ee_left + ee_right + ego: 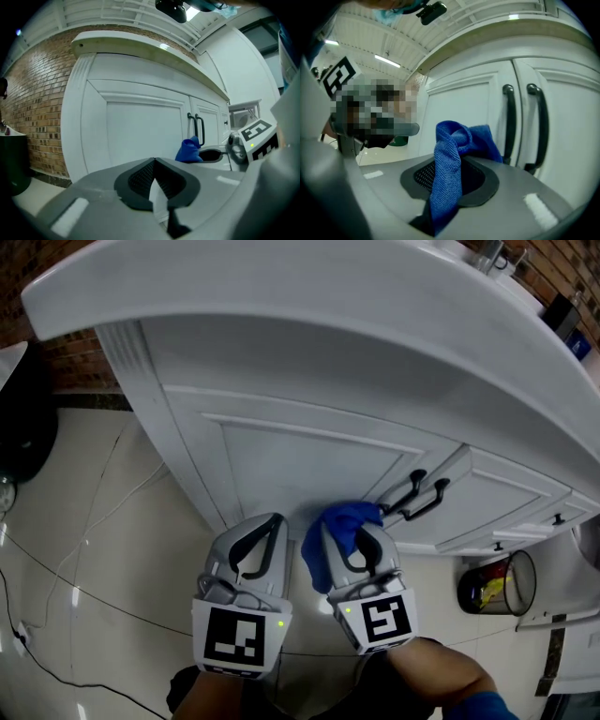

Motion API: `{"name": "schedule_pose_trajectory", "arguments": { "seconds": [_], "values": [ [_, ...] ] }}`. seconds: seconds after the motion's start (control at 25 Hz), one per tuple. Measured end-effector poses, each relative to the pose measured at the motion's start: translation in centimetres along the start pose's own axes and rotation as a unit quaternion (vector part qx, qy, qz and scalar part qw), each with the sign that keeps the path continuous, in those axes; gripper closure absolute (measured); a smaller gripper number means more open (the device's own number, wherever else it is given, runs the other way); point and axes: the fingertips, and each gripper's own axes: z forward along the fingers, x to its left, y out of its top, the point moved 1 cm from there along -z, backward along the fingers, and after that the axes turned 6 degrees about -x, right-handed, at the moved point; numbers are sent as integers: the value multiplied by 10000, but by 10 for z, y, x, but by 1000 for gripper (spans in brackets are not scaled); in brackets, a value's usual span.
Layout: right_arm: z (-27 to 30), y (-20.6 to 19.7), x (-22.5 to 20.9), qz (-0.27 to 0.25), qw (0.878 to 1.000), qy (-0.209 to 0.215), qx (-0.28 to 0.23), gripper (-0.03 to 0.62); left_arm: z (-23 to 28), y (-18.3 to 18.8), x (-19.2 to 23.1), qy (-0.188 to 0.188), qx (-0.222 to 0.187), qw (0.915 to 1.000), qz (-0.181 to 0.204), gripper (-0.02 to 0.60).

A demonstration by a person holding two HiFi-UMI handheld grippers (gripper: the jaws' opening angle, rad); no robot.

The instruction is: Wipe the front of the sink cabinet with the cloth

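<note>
Clamping the blue cloth (450, 154) between its jaws, the right gripper (361, 542) holds it low against the white sink cabinet (300, 456), just left of the pair of dark door handles (417, 493). The jaws are clenched on a bunched fold, so a loose wad sticks out past the tips. That wad looks like the part meant to meet the door panel, and pinching the cloth this way would keep the hard jaws off the paint.

The left gripper (262, 538) hangs just beside it on the left, jaws pressed together with nothing between them, their tips aimed at the same door. It seems to be only along for the ride, kept out of the cloth's path.

The sink's broad rim (281, 315) overhangs the cabinet front, so the person works from below it, near the tiled floor (94, 549).

Whether the cloth is touching the door cannot be told. Most of the panel to the left looks unwiped as yet.
</note>
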Motion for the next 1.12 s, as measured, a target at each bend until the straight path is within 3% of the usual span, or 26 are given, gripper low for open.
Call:
{"name": "schedule_pose_trajectory", "arguments": {
  "seconds": [0.12, 0.24, 0.48, 0.72, 1.12],
  "values": [
    [15, 2, 20, -20, 9998, 98, 145, 494, -14, -7, 26, 268, 145, 9995, 50, 575],
    [34, 11, 45, 23, 9992, 362, -138, 494, -32, -21, 58, 633, 523, 9962, 295, 575],
    [75, 24, 92, -63, 9960, 767, -459, 494, -64, -38, 113, 1173, 750, 9903, -49, 575],
    [110, 13, 150, -151, 9917, 1257, -221, 494, -94, -42, 141, 1452, 829, 9857, -199, 575],
    [149, -7, 197, -78, 9887, 1497, -62, 494, -114, -42, 153, 1571, 845, 9837, -219, 575]
  ]
}}
